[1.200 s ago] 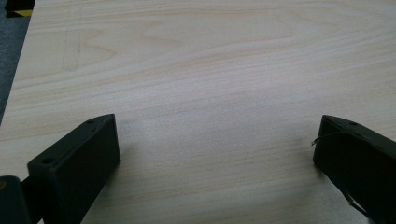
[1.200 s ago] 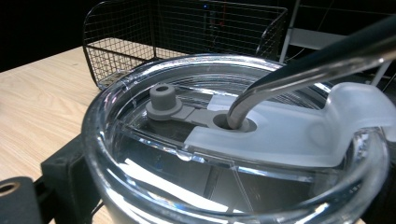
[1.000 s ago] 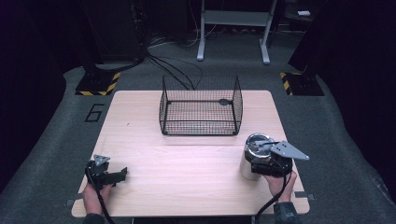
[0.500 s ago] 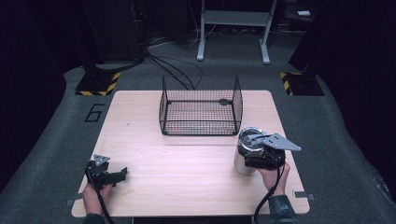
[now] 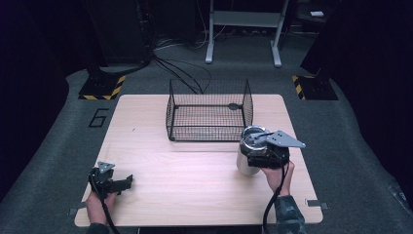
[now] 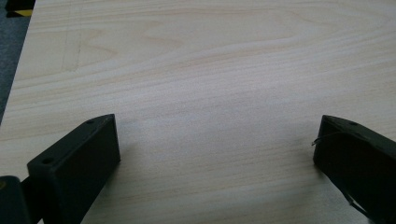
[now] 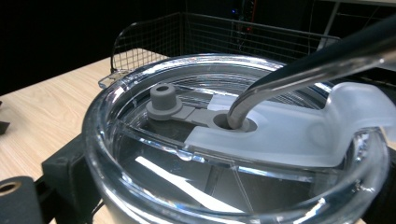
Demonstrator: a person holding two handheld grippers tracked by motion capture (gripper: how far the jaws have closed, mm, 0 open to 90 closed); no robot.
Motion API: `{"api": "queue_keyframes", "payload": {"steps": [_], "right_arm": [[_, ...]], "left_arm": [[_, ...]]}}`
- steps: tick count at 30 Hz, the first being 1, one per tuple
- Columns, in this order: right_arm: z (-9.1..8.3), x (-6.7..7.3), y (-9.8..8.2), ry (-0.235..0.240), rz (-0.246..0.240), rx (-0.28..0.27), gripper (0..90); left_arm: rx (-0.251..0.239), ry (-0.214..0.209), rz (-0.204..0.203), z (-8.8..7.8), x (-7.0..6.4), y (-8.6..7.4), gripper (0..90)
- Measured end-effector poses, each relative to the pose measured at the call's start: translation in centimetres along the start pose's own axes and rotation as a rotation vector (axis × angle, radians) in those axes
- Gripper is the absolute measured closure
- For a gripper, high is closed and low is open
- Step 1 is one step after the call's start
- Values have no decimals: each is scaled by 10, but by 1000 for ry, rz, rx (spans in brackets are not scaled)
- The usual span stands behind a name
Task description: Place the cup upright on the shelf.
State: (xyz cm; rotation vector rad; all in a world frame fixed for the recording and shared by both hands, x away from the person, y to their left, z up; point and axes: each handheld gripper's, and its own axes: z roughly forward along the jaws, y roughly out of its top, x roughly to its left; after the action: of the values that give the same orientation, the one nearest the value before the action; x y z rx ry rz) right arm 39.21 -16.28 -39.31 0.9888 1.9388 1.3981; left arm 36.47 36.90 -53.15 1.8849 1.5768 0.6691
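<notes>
Clamped on a steel cup (image 5: 247,157), the right gripper (image 5: 263,157) holds it by the side in the high view, upright, over the right part of the wooden table (image 5: 195,180), just in front of the near right corner of a black wire basket (image 5: 209,111) and apart from it. A person's hand (image 5: 276,175) grips the tool from below, its cable trailing toward the table's near edge, and the grey three-cornered plate sits above the cup's rim. Far across the table, near the front left corner, the left gripper (image 5: 127,181) lies low on the wood in the other hand (image 5: 100,202), its jaws pointing right toward the table's middle and holding nothing. From the left gripper view, the two black jaws stand wide apart at the lower corners with bare pale wood (image 6: 205,93) between them. From the right gripper view, the cup's clear lid (image 7: 233,144) sits very close to the camera, with a grey plug (image 7: 163,100) standing up from it and a bent metal straw (image 7: 299,74) passing through a hole in a frosted flap. One black jaw presses against the cup's wall at lower left, while the wire basket (image 7: 196,37) rises behind the rim, on the table (image 7: 42,116).
</notes>
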Motion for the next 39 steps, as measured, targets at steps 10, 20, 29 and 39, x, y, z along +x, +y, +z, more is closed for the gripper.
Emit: {"api": "queue_keyframes", "payload": {"steps": [10,20,29,39], "right_arm": [[10,2,16,23,-7,-9,39],[13,0,27,25,-7,-11,39],[19,0,46,35,-10,-14,39],[35,-6,85,42,-8,-31,39]], "left_arm": [[0,0,0,0,0,0,3],[1,0,0,0,0,0,3],[0,-2,-5,0,0,0,3],[0,-2,-6,0,0,0,3]]}}
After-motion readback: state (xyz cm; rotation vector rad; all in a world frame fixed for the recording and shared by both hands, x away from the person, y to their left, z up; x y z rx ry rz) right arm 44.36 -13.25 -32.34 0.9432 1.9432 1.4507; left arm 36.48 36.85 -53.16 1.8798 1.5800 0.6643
